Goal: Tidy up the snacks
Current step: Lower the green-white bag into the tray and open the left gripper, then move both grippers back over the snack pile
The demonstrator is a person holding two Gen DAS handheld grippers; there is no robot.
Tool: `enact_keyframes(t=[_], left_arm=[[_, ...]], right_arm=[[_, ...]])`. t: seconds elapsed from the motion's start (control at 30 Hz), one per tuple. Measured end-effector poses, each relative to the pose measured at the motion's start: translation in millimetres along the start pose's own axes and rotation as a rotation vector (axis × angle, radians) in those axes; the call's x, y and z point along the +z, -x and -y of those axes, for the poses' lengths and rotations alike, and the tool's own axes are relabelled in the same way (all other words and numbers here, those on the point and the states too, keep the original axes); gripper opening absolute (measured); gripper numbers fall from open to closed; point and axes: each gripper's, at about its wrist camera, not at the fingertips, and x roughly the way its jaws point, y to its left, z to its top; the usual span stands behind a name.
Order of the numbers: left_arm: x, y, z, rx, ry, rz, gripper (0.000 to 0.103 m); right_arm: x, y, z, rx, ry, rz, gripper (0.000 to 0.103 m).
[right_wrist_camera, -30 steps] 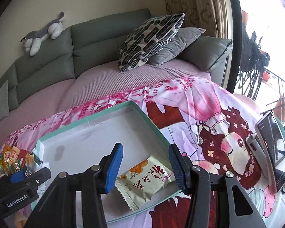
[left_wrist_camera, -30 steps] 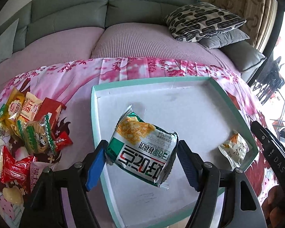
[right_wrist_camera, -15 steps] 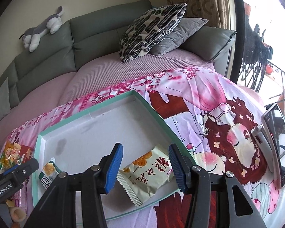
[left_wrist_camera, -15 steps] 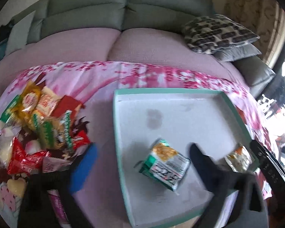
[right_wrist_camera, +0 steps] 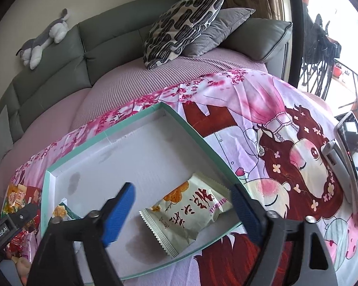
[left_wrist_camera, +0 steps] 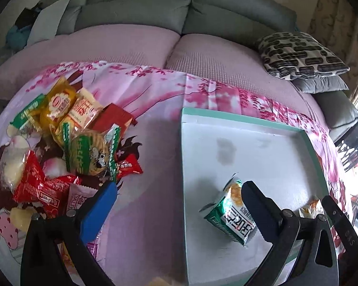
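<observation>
- Pink printed cloth (right_wrist_camera: 262, 109): shallow teal-rimmed white tray (right_wrist_camera: 183, 124).
- My left gripper (left_wrist_camera: 179, 211): wide open, empty.
- My right gripper (right_wrist_camera: 182, 205): jaws opening astride cream snack packet (right_wrist_camera: 186, 212), not touching.

Glossy plastic wrapper (right_wrist_camera: 188, 211) on matt paperboard tray (right_wrist_camera: 140, 152)

My right gripper (right_wrist_camera: 182, 205) was spreading its blue pads (right_wrist_camera: 118, 211) — the pale snack packet (right_wrist_camera: 187, 211) lay loose between them, touched by neither. It rested on the white floor of the teal-rimmed tray (right_wrist_camera: 131, 124), close to the edge nearest the tongs. Past my left pad, a green-and-orange packet (right_wrist_camera: 62, 211) sat by the tray's left wall, with the left gripper (right_wrist_camera: 12, 221) poking in just beyond. Off my right pad stood a phone on a stand (right_wrist_camera: 350, 164), well apart.
</observation>
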Motion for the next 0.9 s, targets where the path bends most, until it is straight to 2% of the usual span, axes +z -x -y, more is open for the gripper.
enact_keyframes(t=[0.4,0.63,0.9], left_arm=[[-0.4,-1.9,-15.7,0.028,0.054,-0.006,0.103],[-0.1,1.3,-19.6,0.014,0.059,-0.006,0.103],[1.8,14.4,-29.8,0.034,0.047,0.007,0.103]], right_arm=[[-1.1,-2.6,-2.1,-0.012,0.010,-0.002,0.103],[-0.7,0.2,-4.0,-0.023,0.019,0.000,0.103],[2.0,7.4,-16.2,-0.018,0.027,0.005,0.103]])
